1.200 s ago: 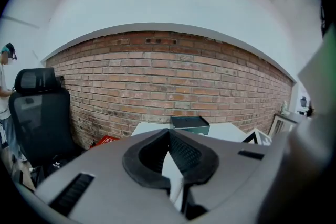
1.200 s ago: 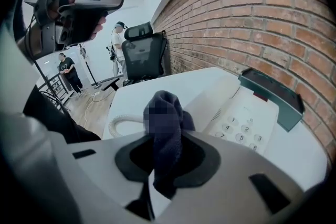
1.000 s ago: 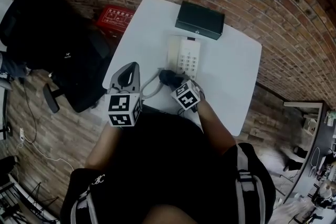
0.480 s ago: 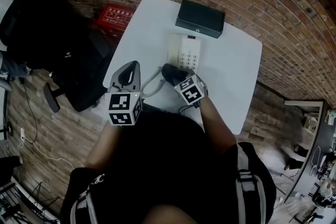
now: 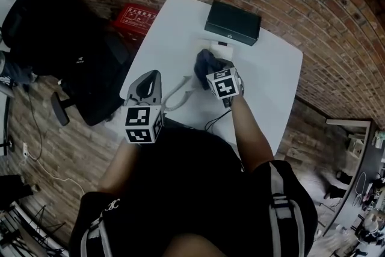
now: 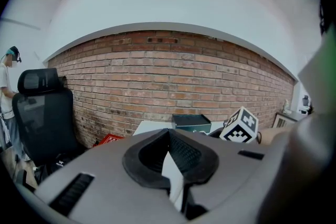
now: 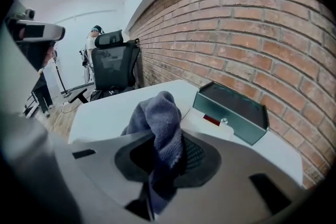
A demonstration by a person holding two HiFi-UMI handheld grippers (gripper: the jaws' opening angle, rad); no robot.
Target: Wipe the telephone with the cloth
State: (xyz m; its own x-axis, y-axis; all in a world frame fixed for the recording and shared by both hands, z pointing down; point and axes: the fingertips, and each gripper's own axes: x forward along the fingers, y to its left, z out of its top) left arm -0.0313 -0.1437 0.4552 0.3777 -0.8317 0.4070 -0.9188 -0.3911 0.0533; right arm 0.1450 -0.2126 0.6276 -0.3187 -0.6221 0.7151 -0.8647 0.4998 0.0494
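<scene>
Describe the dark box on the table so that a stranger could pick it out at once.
Start at the white table by the brick wall. At the table's far edge, just beyond the telephone, lies the box. It is the only dark, flat, hard-edged thing there: the telephone is white, and the cloth is soft and bunched.

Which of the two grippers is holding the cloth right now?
The right gripper: the grey-blue cloth is pinched between its jaws. The left gripper has its jaws together, with nothing between them.
</scene>
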